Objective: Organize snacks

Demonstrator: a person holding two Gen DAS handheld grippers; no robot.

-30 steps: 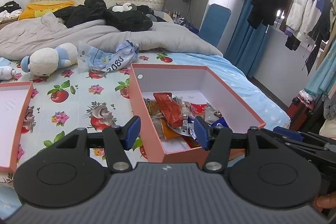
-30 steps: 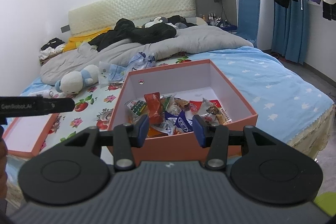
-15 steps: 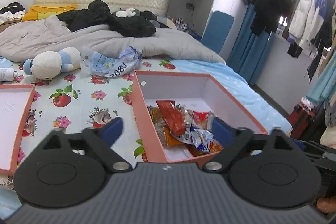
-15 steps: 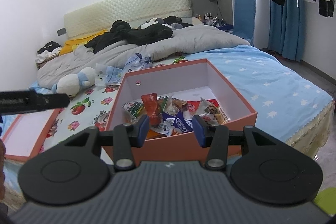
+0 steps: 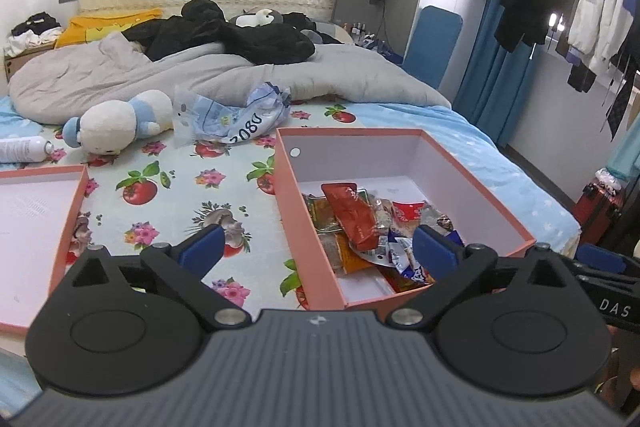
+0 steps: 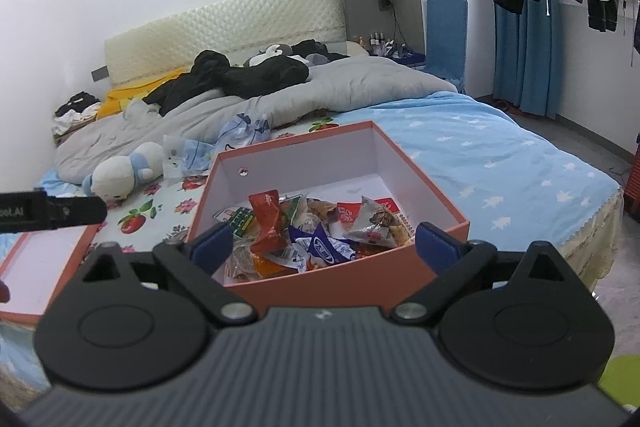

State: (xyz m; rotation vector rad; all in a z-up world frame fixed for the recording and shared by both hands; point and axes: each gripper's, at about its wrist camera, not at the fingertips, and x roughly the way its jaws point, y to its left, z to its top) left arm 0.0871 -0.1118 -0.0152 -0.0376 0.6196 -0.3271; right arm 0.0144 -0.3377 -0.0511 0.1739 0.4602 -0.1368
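Holding mixed snack packets [image 6: 304, 235], orange box [image 5: 308, 227] faces both hand-held grippers, released.

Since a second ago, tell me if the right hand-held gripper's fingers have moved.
Yes. The right hand-held gripper has opened: its fingers stood close together over the snacks and now span nearly the width of the box.

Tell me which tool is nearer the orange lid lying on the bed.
Left. The left tool sits just right of the orange lid, by the snack box's left wall. The right tool faces the box farther right, with the left one between.
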